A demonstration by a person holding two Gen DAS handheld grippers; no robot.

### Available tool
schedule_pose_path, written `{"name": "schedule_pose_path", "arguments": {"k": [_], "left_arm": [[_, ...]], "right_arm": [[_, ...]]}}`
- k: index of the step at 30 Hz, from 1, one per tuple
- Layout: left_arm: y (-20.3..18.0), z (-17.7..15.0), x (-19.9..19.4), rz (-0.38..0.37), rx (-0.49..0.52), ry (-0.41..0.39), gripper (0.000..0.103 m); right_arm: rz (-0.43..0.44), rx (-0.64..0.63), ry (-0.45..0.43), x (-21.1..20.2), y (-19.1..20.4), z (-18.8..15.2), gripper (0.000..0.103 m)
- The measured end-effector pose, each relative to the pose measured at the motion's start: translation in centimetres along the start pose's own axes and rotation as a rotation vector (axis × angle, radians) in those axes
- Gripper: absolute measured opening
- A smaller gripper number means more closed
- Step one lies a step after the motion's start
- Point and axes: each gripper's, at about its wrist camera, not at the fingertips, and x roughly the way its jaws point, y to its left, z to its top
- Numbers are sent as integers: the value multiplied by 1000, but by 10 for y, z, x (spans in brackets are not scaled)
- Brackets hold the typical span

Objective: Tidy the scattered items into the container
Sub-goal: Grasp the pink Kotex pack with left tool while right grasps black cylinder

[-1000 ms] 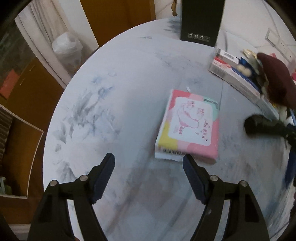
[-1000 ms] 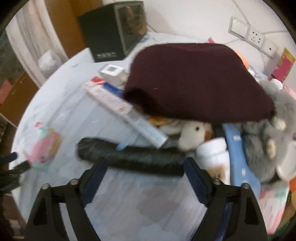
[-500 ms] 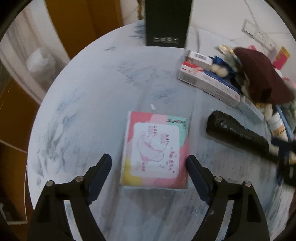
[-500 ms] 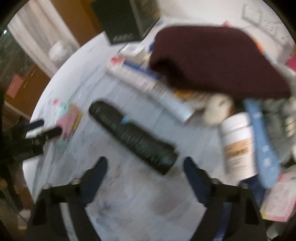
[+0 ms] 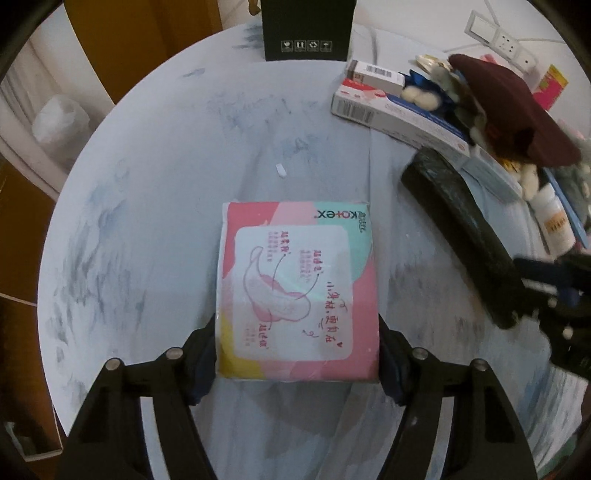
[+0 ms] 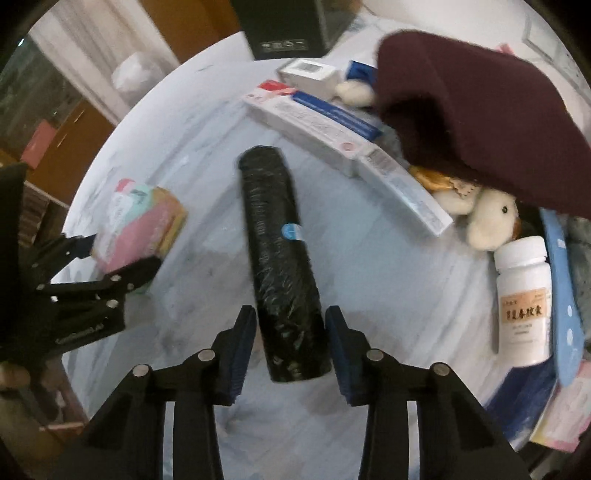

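A pink, white and mint pad pack (image 5: 295, 288) lies flat on the round white table (image 5: 147, 184). My left gripper (image 5: 297, 360) points down over the pack's near end. Its jaws are closing, and both pads touch the pack's sides. A black wrapped roll (image 6: 280, 240) lies to the right of the pack, also seen as the roll (image 5: 461, 229) in the left wrist view. My right gripper (image 6: 290, 332) straddles the roll's near end. Its jaws are closing too, with the blue pads against the roll. The right wrist view shows the left gripper (image 6: 118, 254) round the pack (image 6: 140, 221).
A heap at the table's right holds a long white carton (image 5: 399, 114), a dark red hat (image 5: 517, 110), a plush toy (image 6: 491, 218) and a white bottle (image 6: 524, 302). A black box (image 5: 306, 29) stands at the far edge. Wall sockets (image 5: 502, 37) sit behind.
My left gripper came down over the pack, which now sits between its fingers. My right gripper swung round so the roll runs between its jaws, and they narrowed from wide open onto it.
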Motion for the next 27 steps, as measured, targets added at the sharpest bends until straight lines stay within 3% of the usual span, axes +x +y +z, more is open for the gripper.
{"name": "schedule_pose_path", "arguments": {"k": [1, 3, 4, 8, 10, 11, 12, 22, 24, 27], "left_arm": [[2, 0, -3, 4, -9, 1, 71], [4, 4, -9, 5, -26, -12, 72], [4, 7, -11, 5, -33, -21, 74], [1, 18, -5, 14, -38, -34, 78], [-1, 21, 5, 21, -42, -20, 78], [-1, 22, 10, 26, -44, -9, 76], [-1, 22, 13, 30, -46, 2, 71], [4, 21, 20, 24, -77, -6, 72], [3, 20, 18, 15, -72, -12, 68], [1, 17, 12, -5, -72, -26, 67]], "right_arm": [[-8, -5, -18, -4, 2, 1, 44], [-30, 3, -55, -10, 0, 9, 74], [-40, 9, -69, -12, -1, 14, 79], [-73, -7, -71, -6, 1, 25, 80], [-86, -18, -63, 1, 4, 30, 69], [-85, -22, -58, 6, 7, 34, 46], [-75, -22, -52, 11, 10, 36, 39], [-123, -60, -19, 37, 20, 44, 43], [-140, -58, -24, 38, 20, 43, 36], [-125, -34, -35, 35, 17, 41, 35]]}}
